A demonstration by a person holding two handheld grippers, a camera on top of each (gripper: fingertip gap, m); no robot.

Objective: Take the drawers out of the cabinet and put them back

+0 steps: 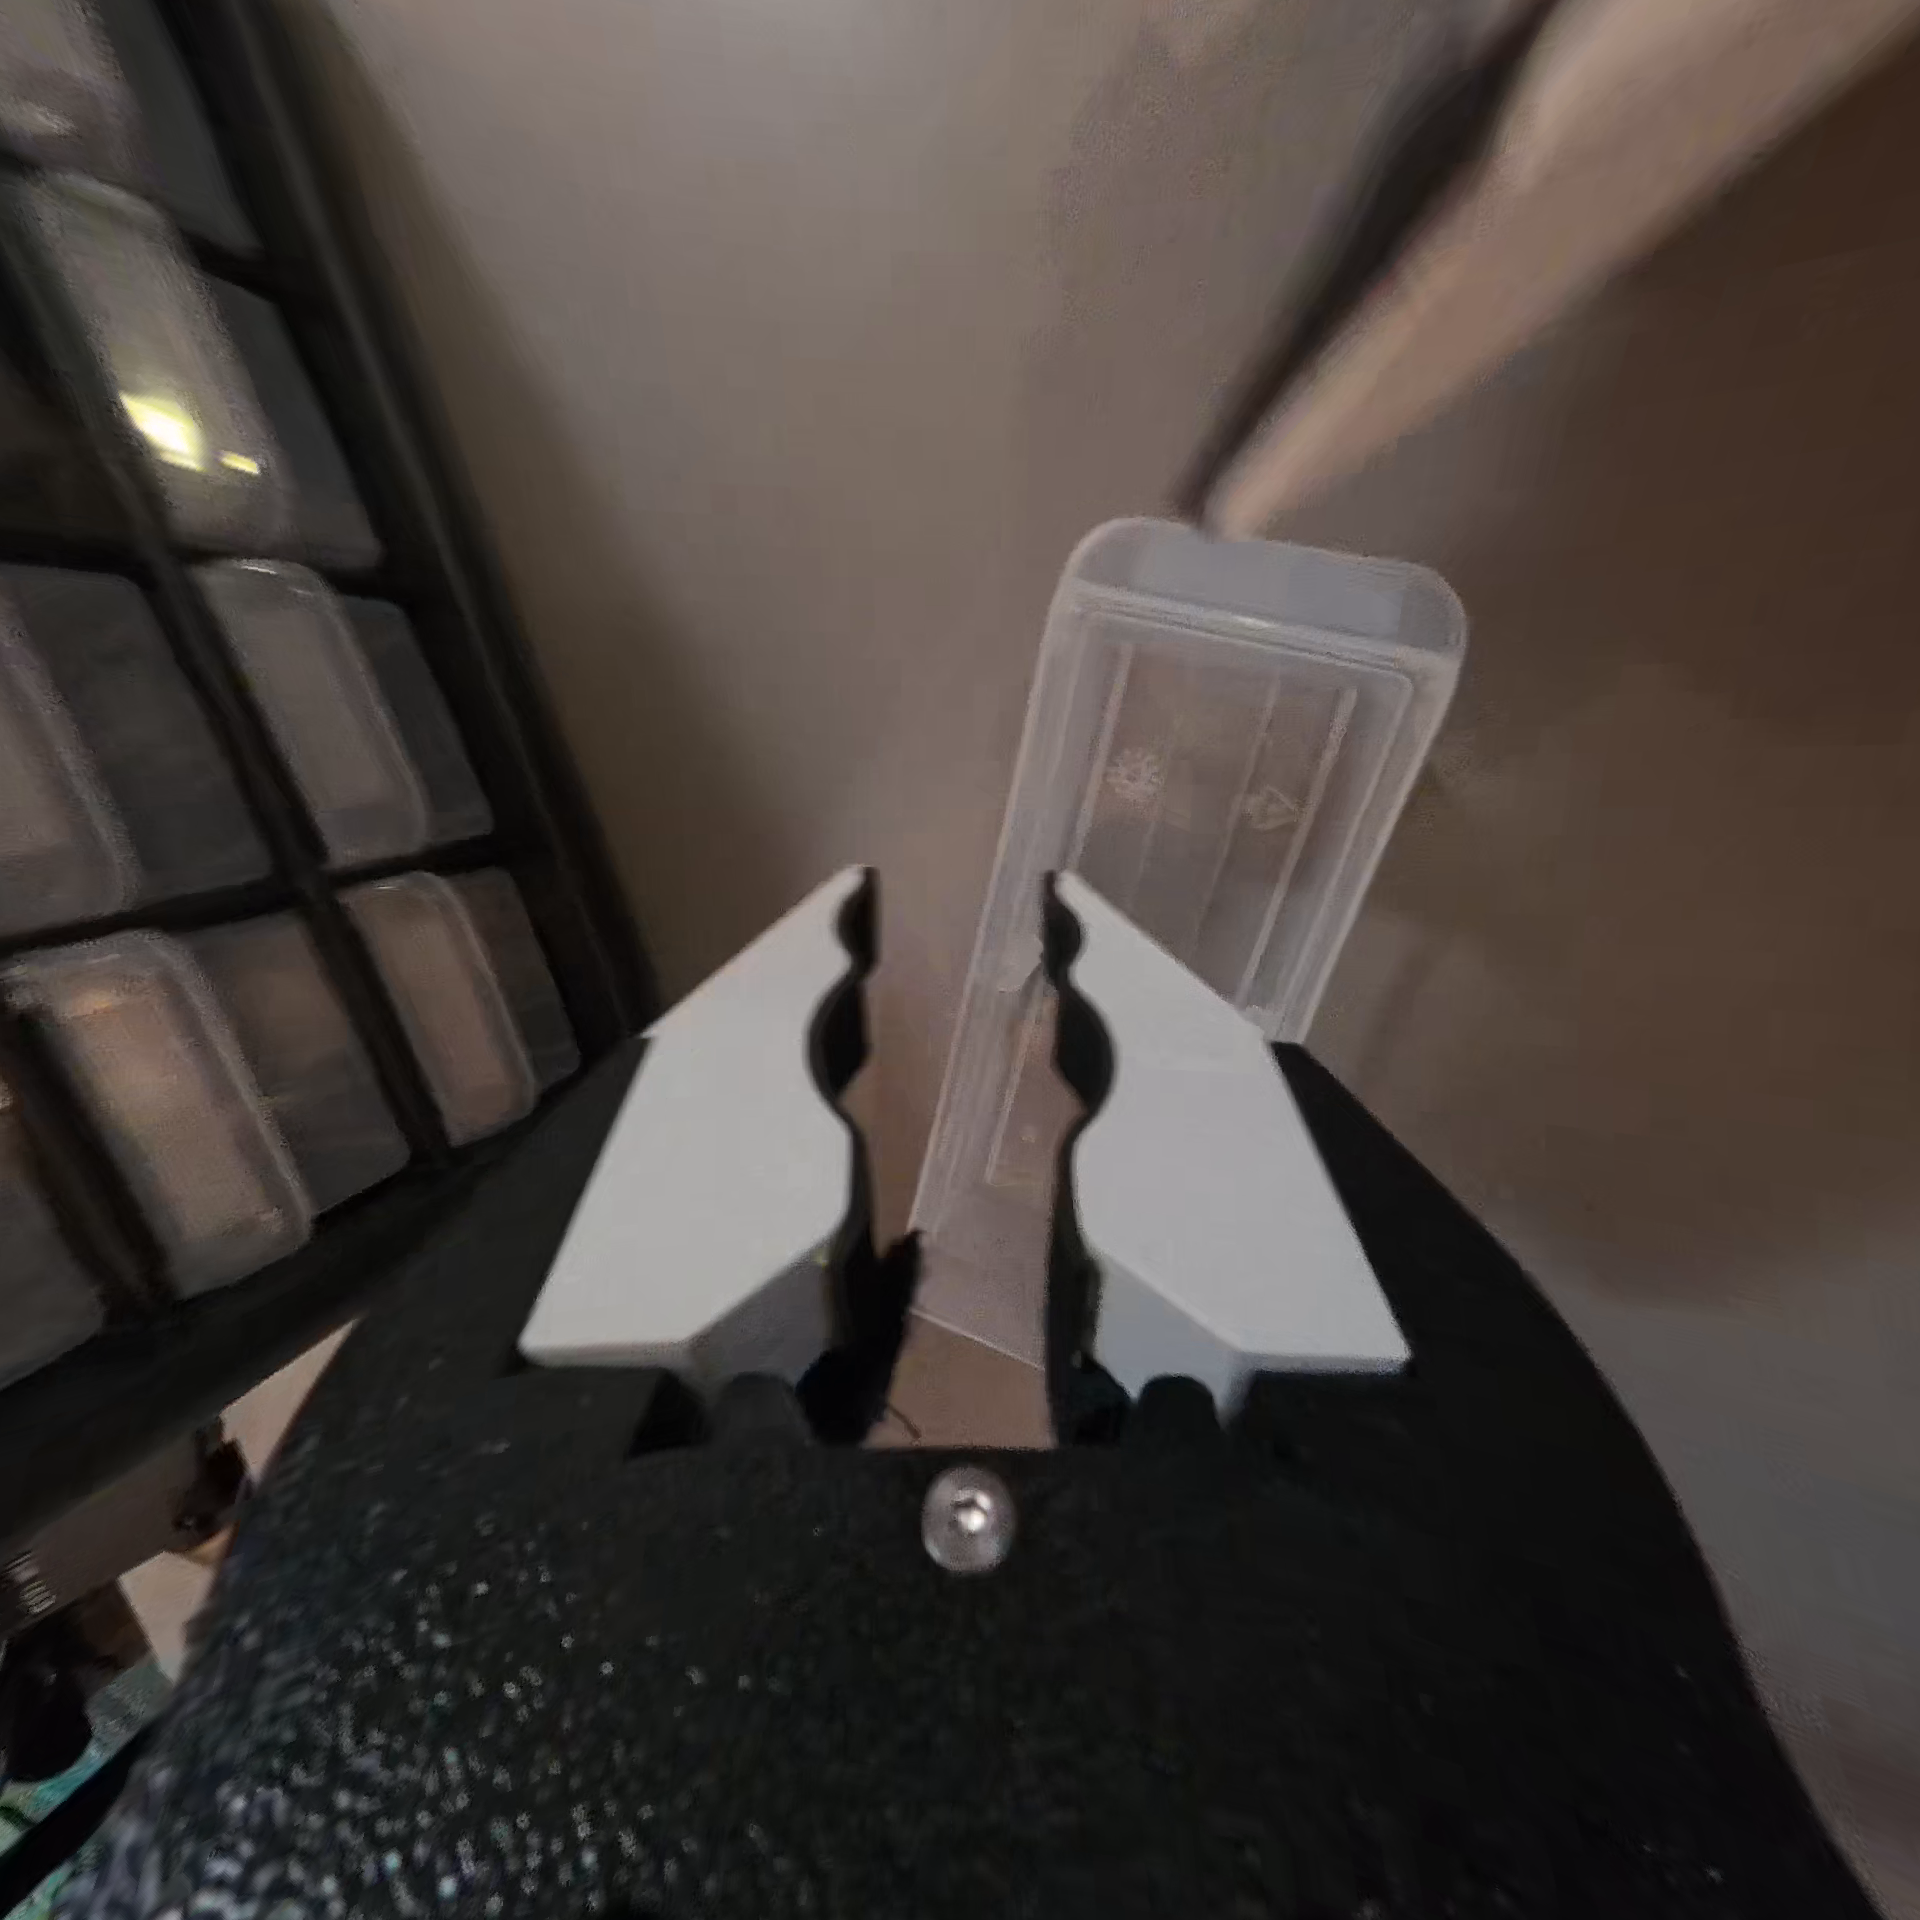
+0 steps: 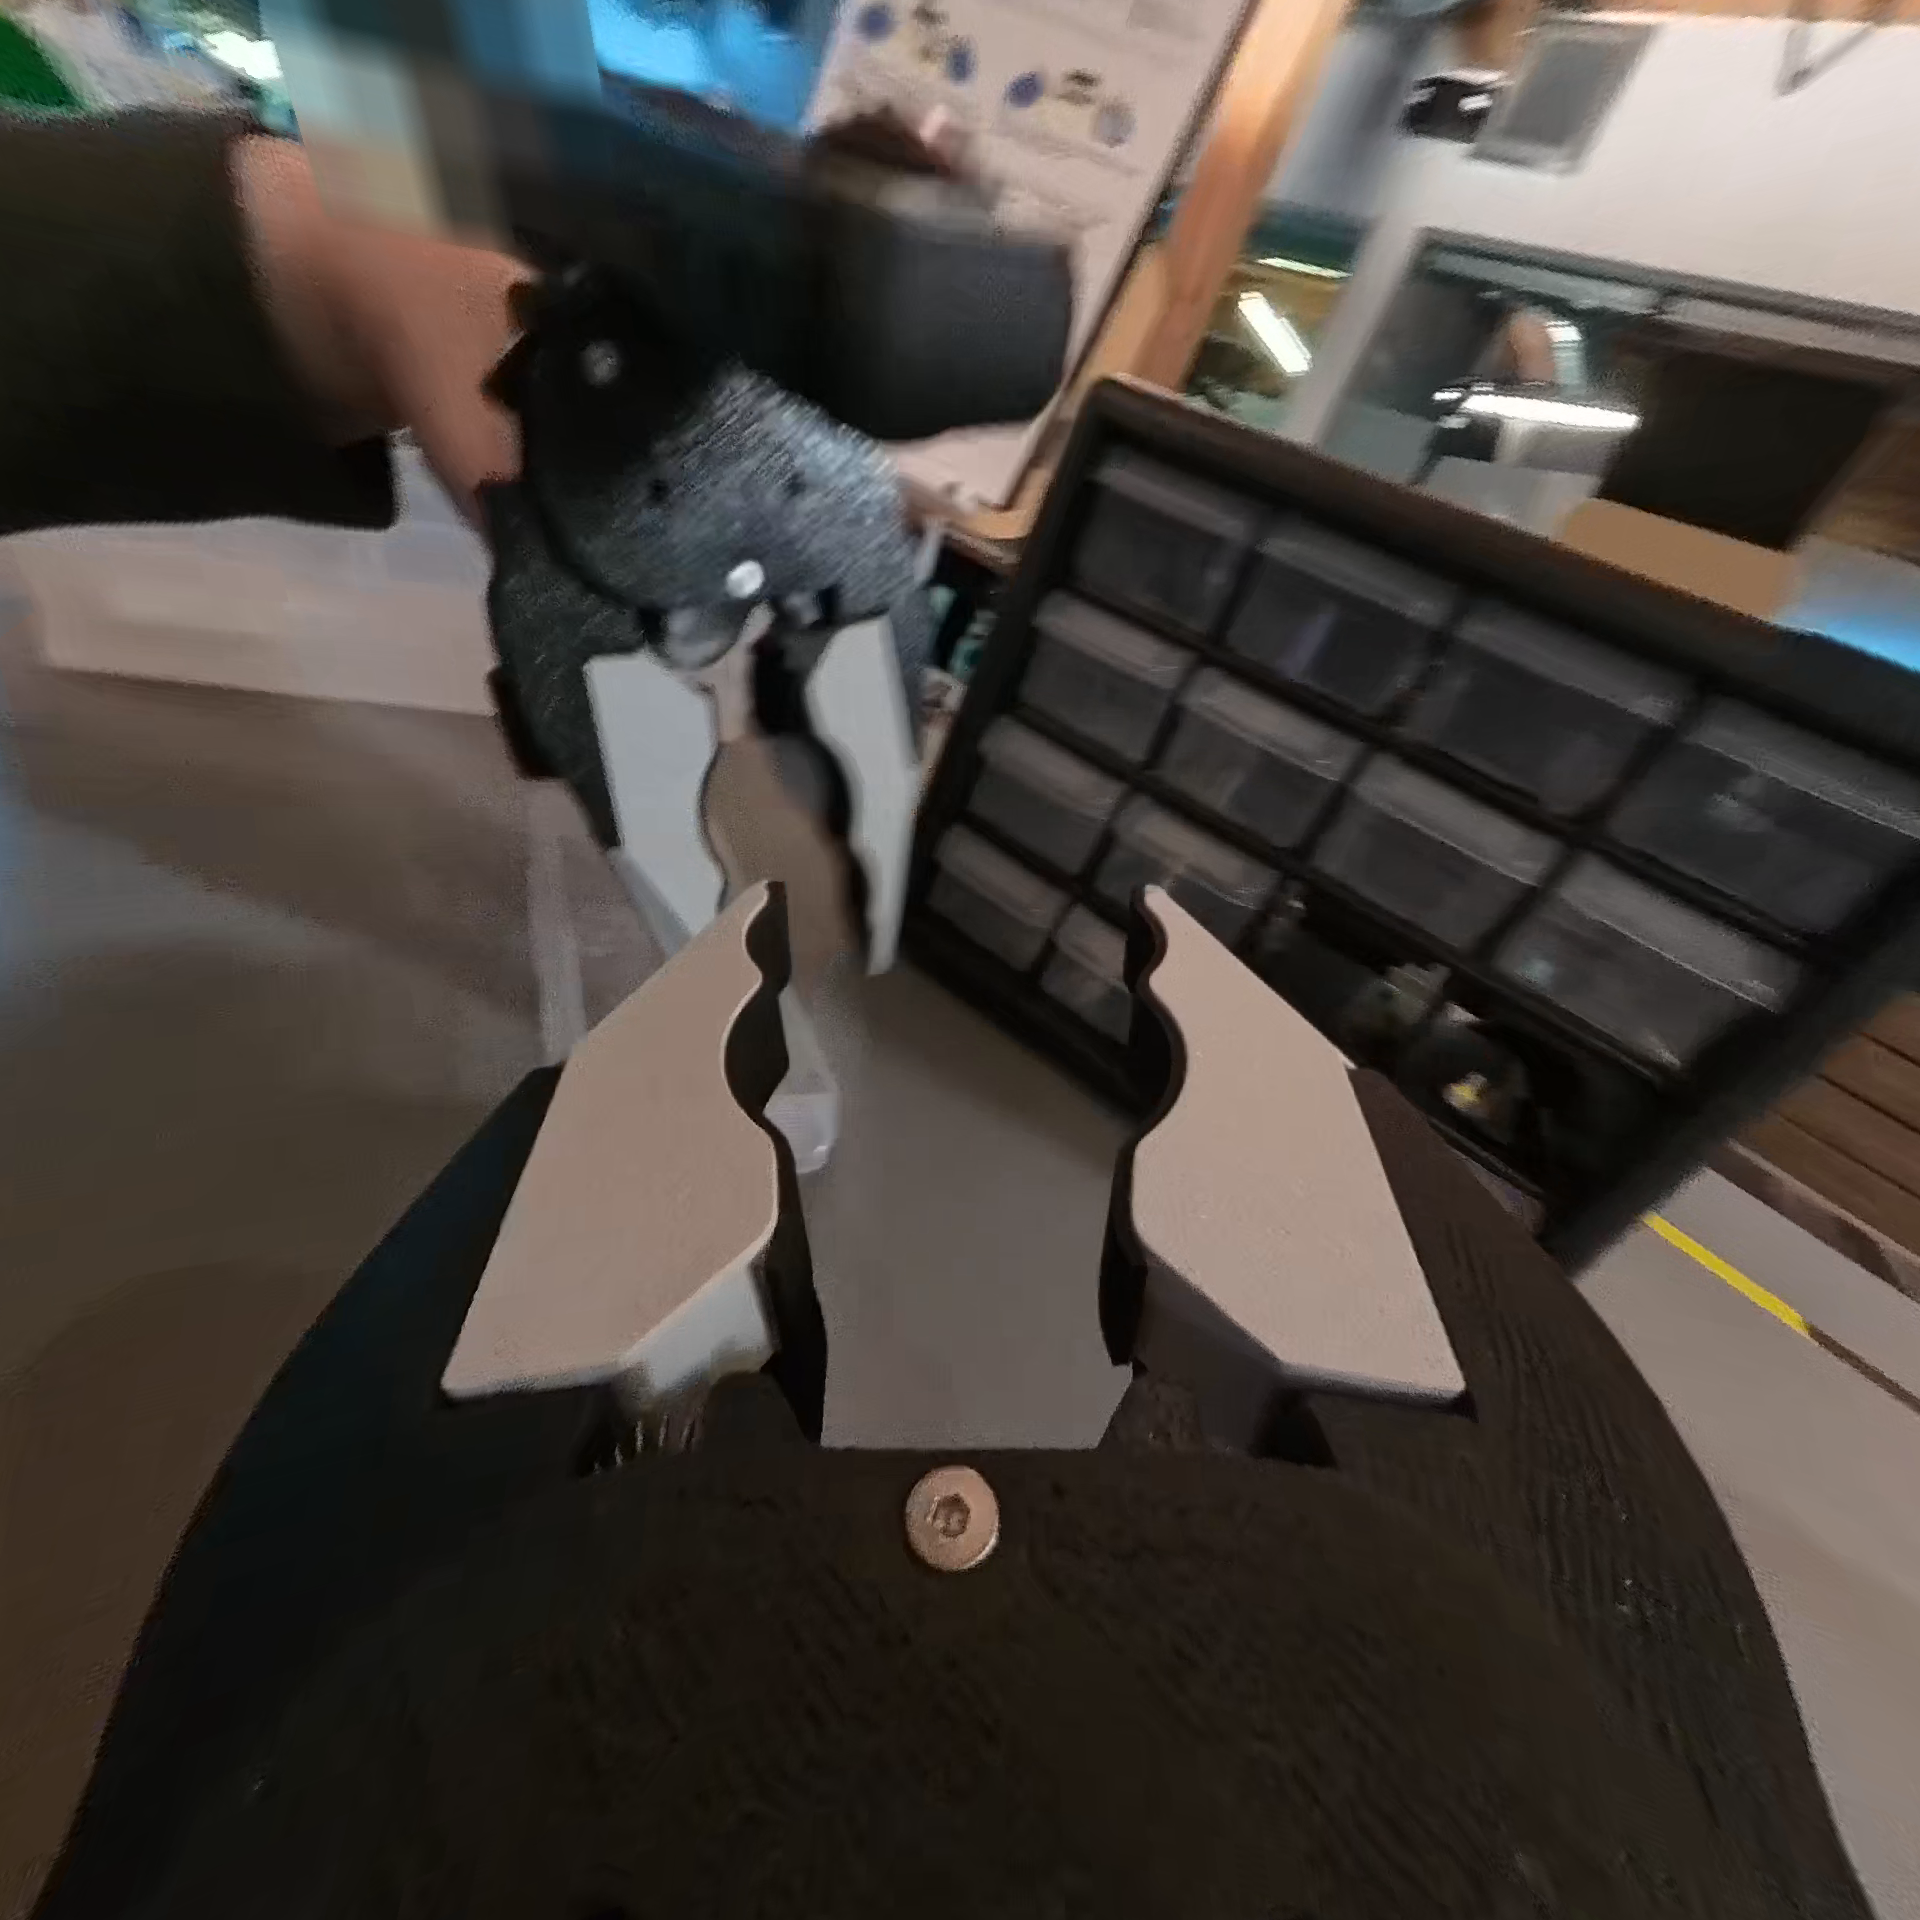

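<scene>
Left gripper [image 1: 961, 904] up close: jaws parted a bit, nothing clamped as far as I can tell, with a clear plastic drawer [image 1: 1226, 790] lying on the table [image 1: 831, 416] right ahead, partly between the tips. Right gripper [image 2: 961, 904] is wide open and empty. Further back sits the black cabinet [image 2: 1455, 790]. Looks like the drawer's out, so next is probably pinching it and lining it up with its slot.

Your black left gripper with pale wavy fingers [image 1: 961, 894] is parted; your matching black right gripper [image 2: 956, 904] gapes wider, empty.
</scene>
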